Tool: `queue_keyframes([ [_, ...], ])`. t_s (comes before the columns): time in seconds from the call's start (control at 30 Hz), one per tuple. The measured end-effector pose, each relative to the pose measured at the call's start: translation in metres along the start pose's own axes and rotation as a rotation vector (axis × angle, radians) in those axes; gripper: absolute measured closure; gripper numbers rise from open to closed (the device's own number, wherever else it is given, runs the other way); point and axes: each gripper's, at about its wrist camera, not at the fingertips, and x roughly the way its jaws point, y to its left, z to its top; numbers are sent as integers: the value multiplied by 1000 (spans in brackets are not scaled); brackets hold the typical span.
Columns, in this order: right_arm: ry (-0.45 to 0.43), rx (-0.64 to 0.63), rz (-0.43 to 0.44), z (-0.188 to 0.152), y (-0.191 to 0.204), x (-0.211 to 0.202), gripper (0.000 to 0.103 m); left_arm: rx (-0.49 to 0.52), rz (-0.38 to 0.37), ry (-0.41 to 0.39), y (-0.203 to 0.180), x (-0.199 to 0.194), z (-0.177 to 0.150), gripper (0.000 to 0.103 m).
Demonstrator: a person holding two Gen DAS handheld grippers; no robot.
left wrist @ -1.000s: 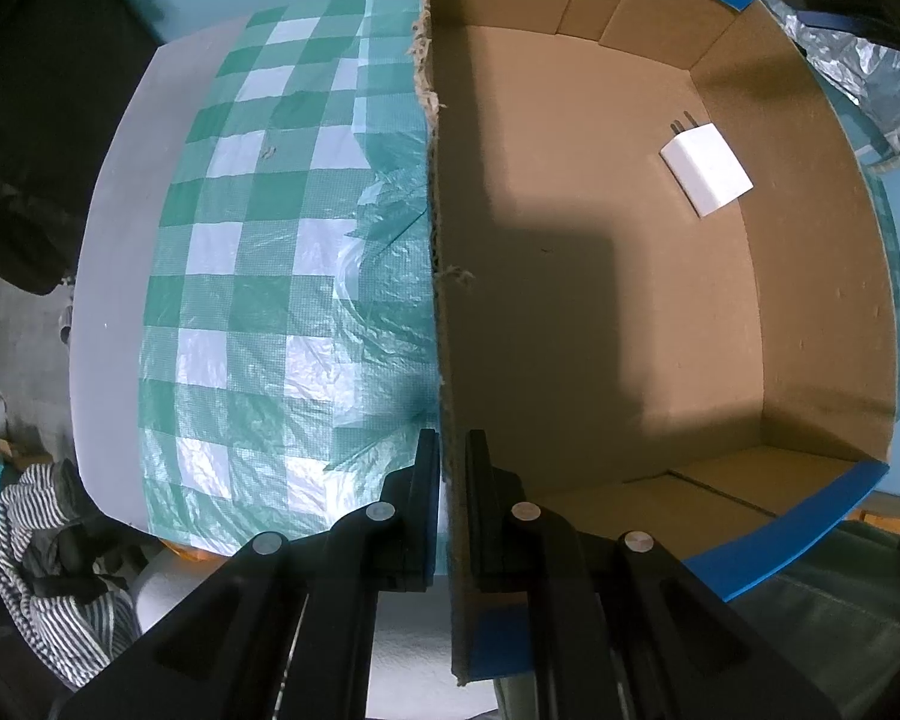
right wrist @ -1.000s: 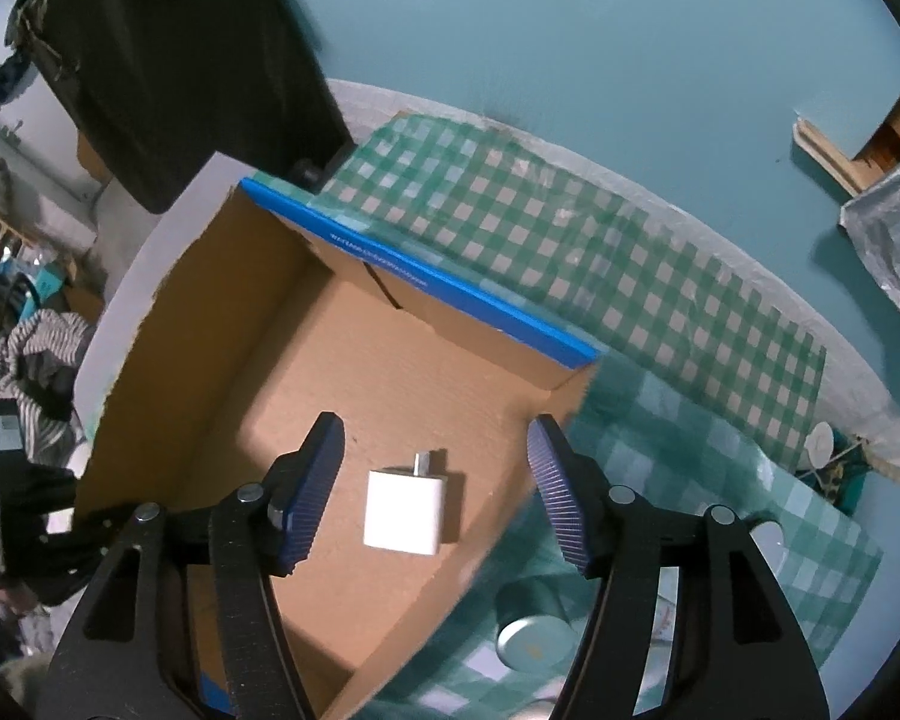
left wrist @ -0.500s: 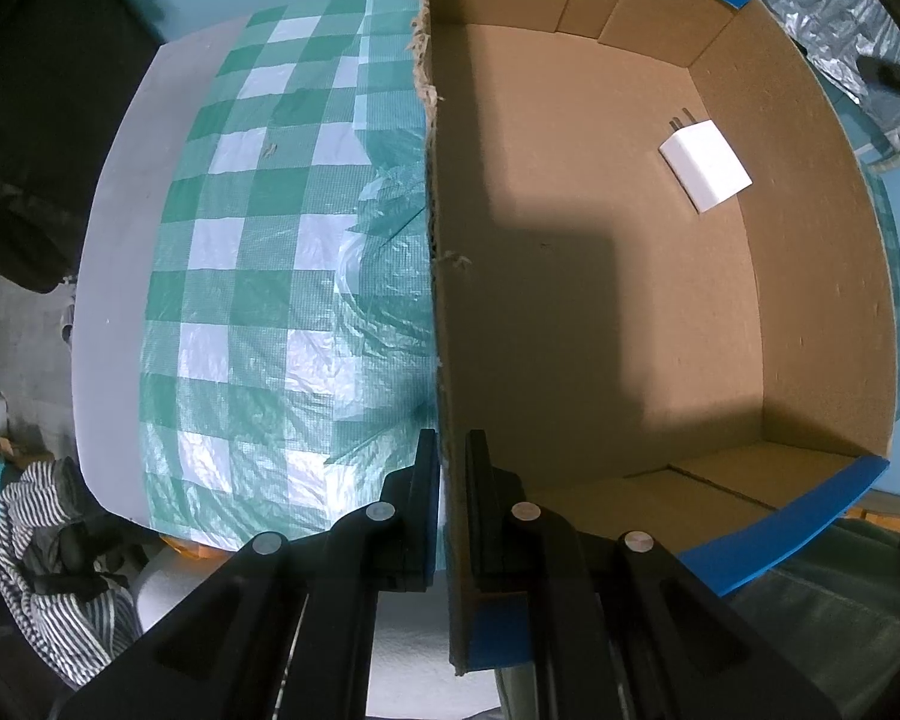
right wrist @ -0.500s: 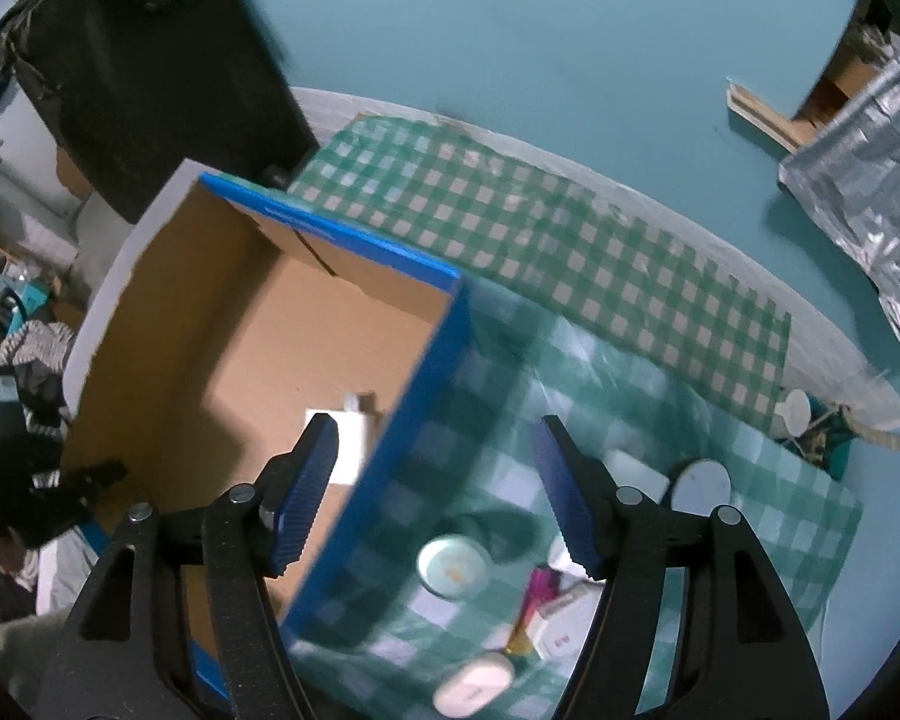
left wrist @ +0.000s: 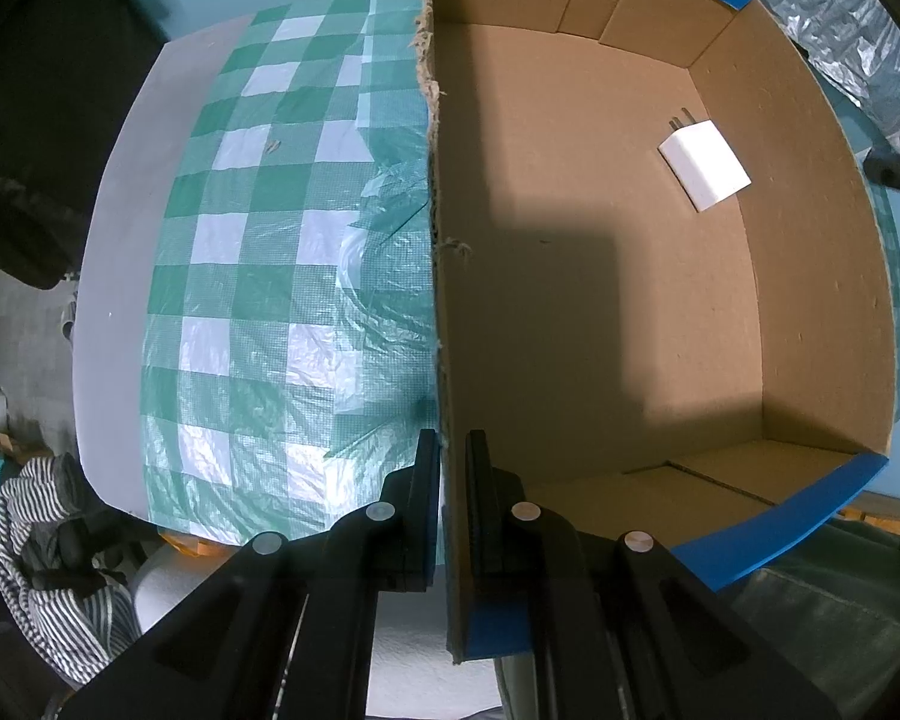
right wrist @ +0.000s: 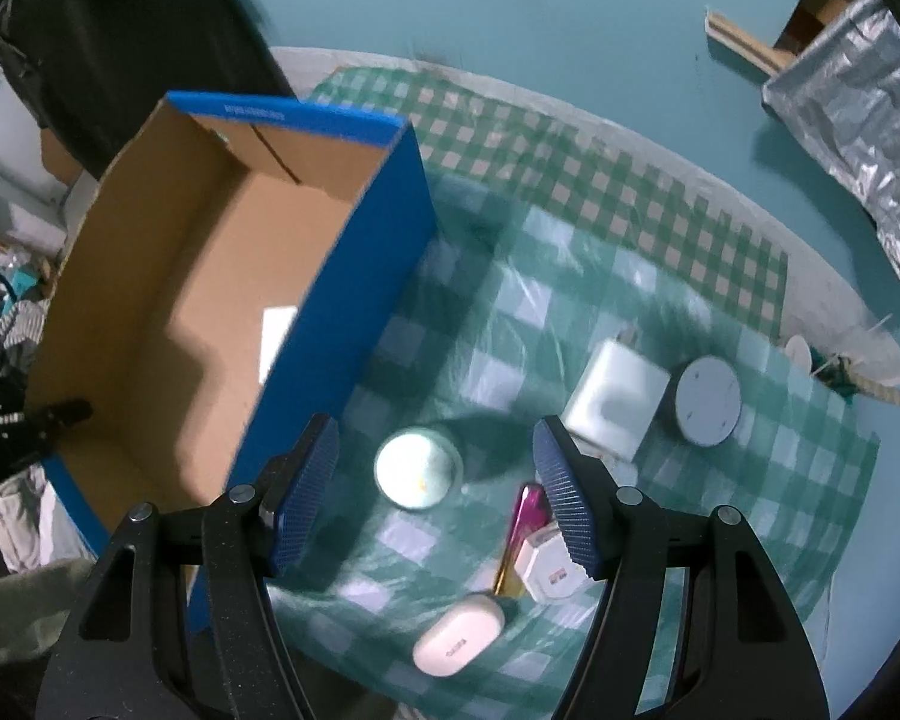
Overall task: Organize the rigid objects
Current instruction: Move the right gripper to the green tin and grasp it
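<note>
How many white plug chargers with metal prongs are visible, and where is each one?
2. One white charger lies inside the cardboard box. The other charger lies on the checked cloth, beside a round speaker. Others may be hidden.

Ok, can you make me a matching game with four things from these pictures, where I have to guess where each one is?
Things:
1. small white charger
2. big white charger
3. round tin
4. left hand-held gripper

Places:
A. between the right hand-held gripper's open fingers, on the checked cloth
B. clamped on the box wall
C. on the floor of the cardboard box
D. on the cloth, beside the grey round puck

Pairs: 1-C, 2-D, 3-A, 4-B
</note>
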Motion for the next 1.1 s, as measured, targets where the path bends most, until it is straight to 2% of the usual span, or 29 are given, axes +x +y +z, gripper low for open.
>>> queue_keyframes([
  [0.37, 65, -17, -15, -19, 5, 39, 35, 0, 0, 0, 1, 1, 0, 95],
  [0.7, 48, -26, -16, -24, 8, 59, 35, -4, 0, 0, 2, 1, -2, 95],
  [0.87, 55, -33, -13, -26, 10, 67, 54, -4, -1, 0, 3, 1, -3, 95],
  [1.1, 46, -17, 0, -26, 9, 60, 58, -1, -1, 0, 4, 1, -3, 95],
])
